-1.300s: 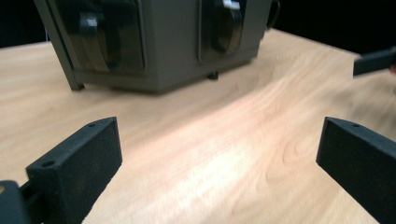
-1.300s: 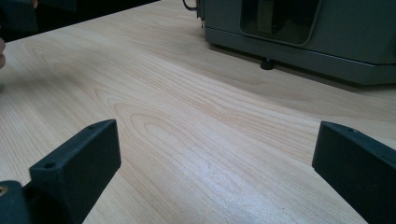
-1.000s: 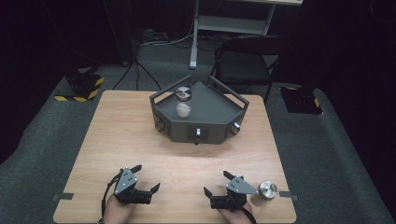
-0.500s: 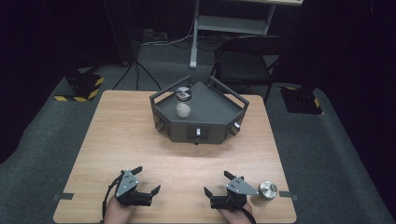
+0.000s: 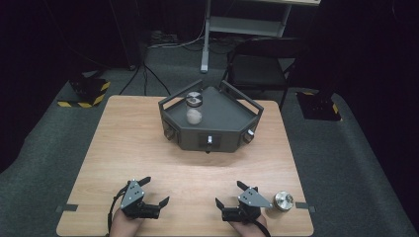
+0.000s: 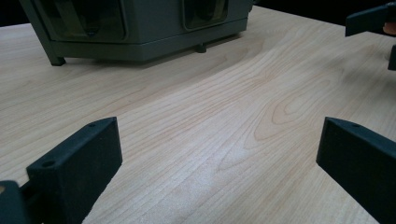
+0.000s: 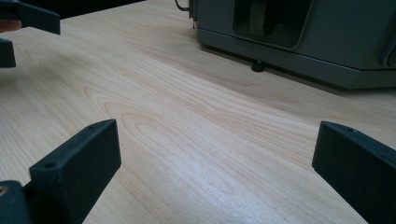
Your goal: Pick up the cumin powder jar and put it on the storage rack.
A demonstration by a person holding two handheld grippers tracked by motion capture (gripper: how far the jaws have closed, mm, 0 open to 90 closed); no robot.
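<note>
Resting grippers (image 5: 157,191) (image 5: 229,194), fingers (image 6: 74,163) spread

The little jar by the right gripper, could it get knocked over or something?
Maybe. The little jar stands close beside the open right gripper, near the table's front edge, so a careless sideways move could tip it or push it off. The glass jar on the grey box looks tall, so a hasty grab might topple it.
</note>
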